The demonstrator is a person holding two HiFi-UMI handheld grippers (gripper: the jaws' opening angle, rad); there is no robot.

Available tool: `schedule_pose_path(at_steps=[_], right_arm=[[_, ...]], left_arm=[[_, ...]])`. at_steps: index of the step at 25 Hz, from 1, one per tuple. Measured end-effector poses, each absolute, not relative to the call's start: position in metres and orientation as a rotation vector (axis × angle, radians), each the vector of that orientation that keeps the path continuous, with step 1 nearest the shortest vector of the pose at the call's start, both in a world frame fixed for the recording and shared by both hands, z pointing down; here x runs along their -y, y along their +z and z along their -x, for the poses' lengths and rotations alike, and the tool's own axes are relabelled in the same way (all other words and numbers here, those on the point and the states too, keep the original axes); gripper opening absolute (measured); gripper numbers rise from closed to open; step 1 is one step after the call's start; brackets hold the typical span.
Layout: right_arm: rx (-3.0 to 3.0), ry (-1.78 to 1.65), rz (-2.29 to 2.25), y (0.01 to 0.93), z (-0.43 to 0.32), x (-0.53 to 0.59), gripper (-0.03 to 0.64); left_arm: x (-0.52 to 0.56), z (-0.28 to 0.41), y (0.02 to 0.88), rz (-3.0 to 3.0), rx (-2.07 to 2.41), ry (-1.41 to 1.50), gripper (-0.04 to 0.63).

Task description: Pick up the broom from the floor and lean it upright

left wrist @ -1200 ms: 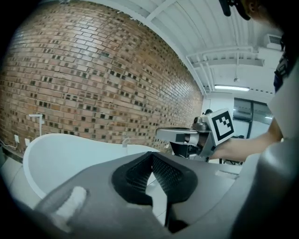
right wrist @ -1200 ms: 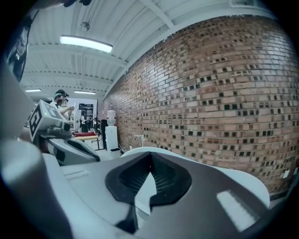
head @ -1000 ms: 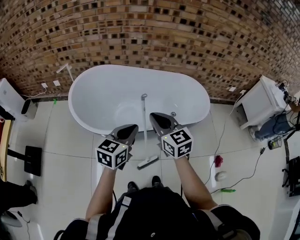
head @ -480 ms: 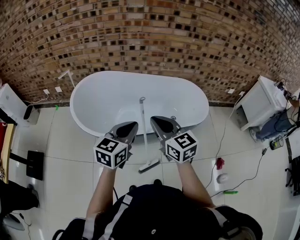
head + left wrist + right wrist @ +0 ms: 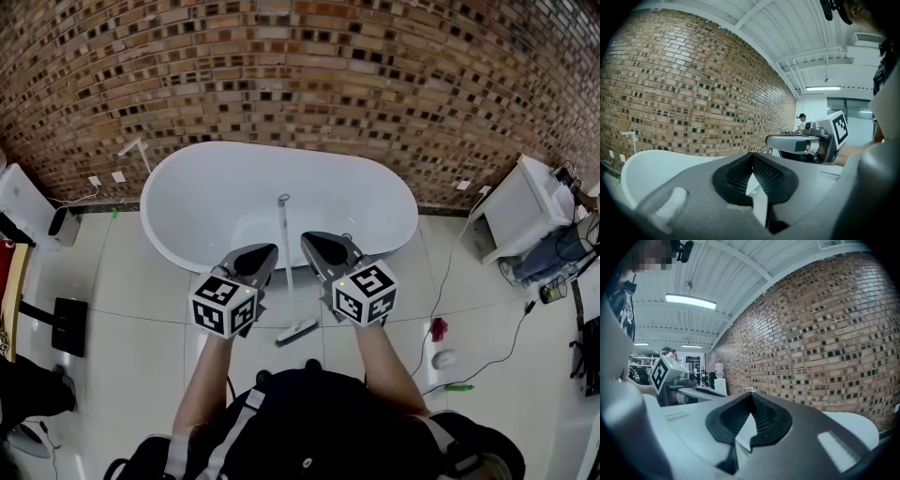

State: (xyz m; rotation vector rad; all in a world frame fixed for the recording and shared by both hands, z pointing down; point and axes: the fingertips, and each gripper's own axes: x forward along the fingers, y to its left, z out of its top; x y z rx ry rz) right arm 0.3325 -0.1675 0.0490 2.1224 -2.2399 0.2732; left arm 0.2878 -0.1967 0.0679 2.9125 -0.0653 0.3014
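Observation:
The broom [image 5: 287, 272] stands nearly upright between my two grippers. Its grey handle leans on the rim of the white bathtub [image 5: 187, 192] and its head [image 5: 297, 330] rests on the floor tiles. In the head view my left gripper [image 5: 265, 253] is just left of the handle and my right gripper [image 5: 307, 238] just right of it. Both are apart from the broom. The left gripper [image 5: 751, 155] has its jaws together with nothing in them. The right gripper [image 5: 751, 394] is likewise shut and empty. The broom shows in neither gripper view.
A brick wall [image 5: 300, 84] runs behind the tub. A white cabinet [image 5: 520, 211] stands at the right, with cables, a red object [image 5: 437, 327], a white ball [image 5: 444, 357] and a green item [image 5: 457, 385] on the floor. At the left are a black box [image 5: 68, 323] and a white unit [image 5: 23, 202].
Both grippers have risen a little, side by side. The broom keeps leaning against the tub.

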Motion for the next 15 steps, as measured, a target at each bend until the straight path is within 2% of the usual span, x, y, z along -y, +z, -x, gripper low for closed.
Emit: schedule_pose_path(at_steps=[15], right_arm=[[2.244,0.276,-2.122,0.0476,-0.3400,0.1654,0.005]], left_arm=[[0.1869,-0.2957,0.0631,-2.909,0.054,0.281,0.002]])
